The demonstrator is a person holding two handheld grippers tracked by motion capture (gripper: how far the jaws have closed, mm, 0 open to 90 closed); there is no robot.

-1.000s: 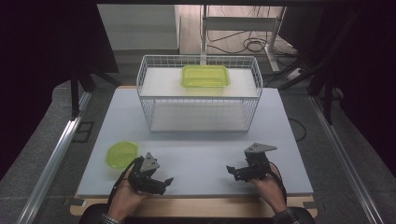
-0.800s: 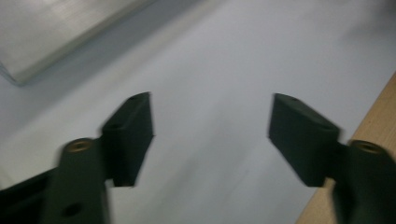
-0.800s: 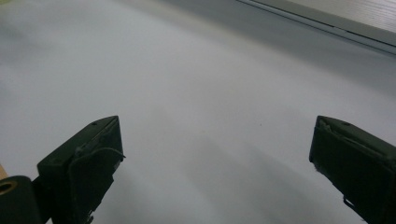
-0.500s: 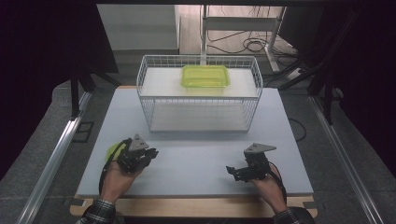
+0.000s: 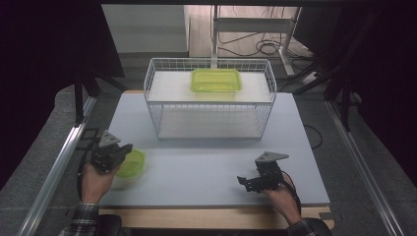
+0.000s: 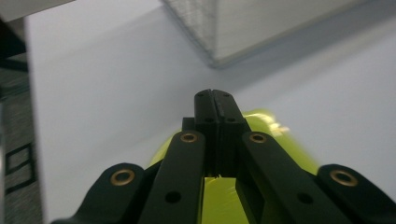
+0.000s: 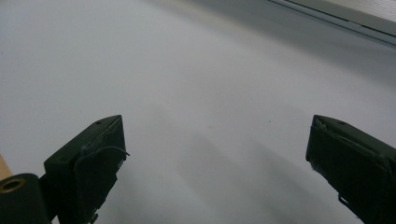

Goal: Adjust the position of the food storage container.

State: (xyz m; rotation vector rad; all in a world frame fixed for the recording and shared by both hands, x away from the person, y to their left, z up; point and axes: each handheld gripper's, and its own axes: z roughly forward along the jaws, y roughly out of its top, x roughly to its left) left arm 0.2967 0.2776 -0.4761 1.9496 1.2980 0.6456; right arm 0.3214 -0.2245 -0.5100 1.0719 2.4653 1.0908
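1. The table top (image 5: 206,172) is seen as a pale grey-white, with a light wooden strip along its near edge.
2. The wire basket (image 5: 209,98) is white, patterned as a fine grid of thin wires.
3. A translucent yellow-green rectangular container (image 5: 216,80) is seen on top of the basket.
4. The round bowl (image 5: 132,163) is the same bright yellow-green.
5. The left gripper (image 6: 214,100) is black, with brass-coloured rivets on its links.
6. The right gripper (image 7: 215,154) is matt black, topped by a grey plate in the high view.
7. A checked pattern is shown on both sleeve cuffs (image 5: 84,212).
8. The floor (image 5: 44,167) is dark speckled grey.
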